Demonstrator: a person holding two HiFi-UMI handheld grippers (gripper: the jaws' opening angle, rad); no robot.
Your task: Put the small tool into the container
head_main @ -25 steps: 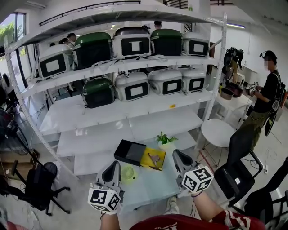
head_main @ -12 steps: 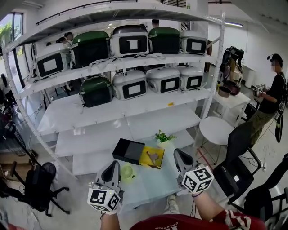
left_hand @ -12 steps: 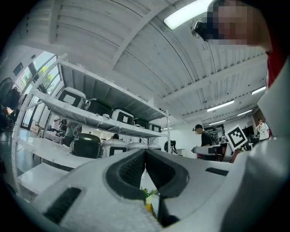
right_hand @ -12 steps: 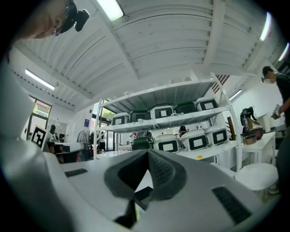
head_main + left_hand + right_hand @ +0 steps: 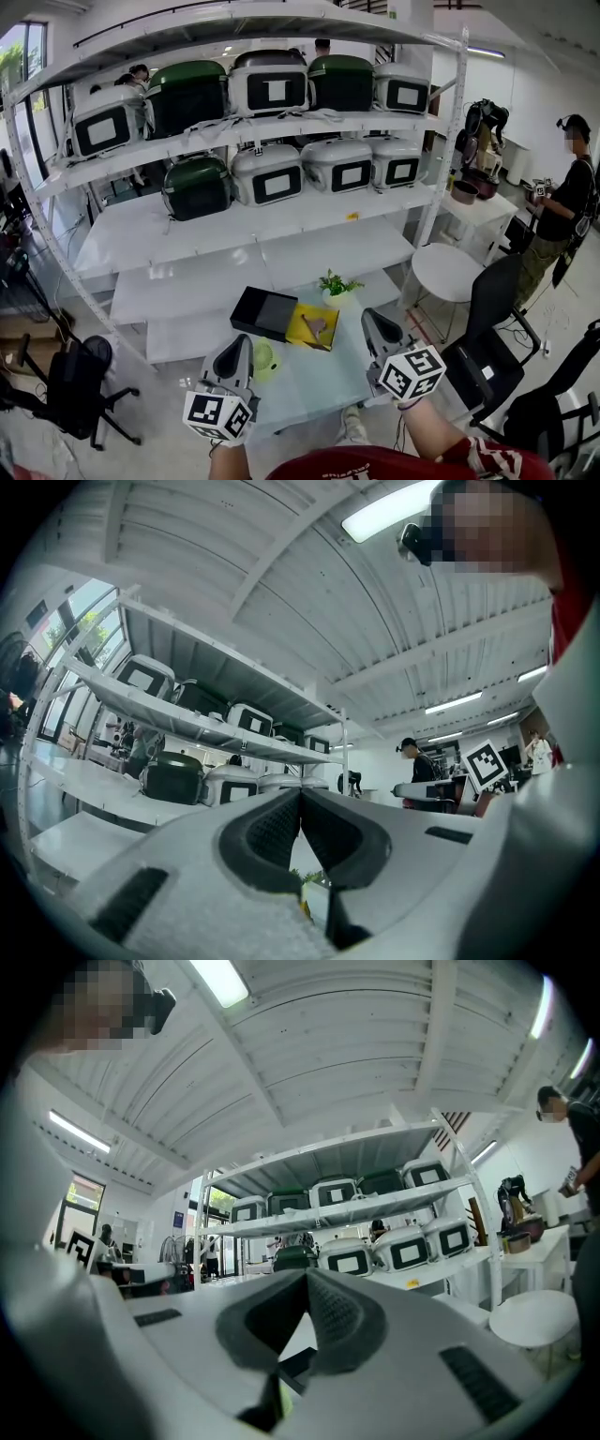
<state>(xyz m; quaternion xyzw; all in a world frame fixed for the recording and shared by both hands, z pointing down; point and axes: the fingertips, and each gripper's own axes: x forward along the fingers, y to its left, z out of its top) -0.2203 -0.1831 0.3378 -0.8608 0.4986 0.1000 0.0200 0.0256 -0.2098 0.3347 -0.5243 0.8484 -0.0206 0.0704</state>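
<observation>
A small glass-topped table (image 5: 319,380) stands in front of me. On it are a black box (image 5: 265,312), a flat yellow container (image 5: 302,332) with a small grey tool (image 5: 317,325) lying in it, a potted plant (image 5: 336,285) and a pale green round thing (image 5: 264,357). My left gripper (image 5: 240,343) hovers over the table's near left corner, beside the green thing. It is shut and holds nothing (image 5: 301,794). My right gripper (image 5: 368,320) hovers at the table's right edge, right of the yellow container. It too is shut and holds nothing (image 5: 307,1277).
Behind the table stands a white shelf rack (image 5: 253,141) with several rice cookers. A round white table (image 5: 453,272) and a black chair (image 5: 492,323) are at the right, where a person (image 5: 562,202) stands. An office chair (image 5: 80,380) is at the left.
The head view has shifted slightly, so the rack sits a little further left. Both grippers hold the same places and stay shut. The person at the right has shifted a little.
</observation>
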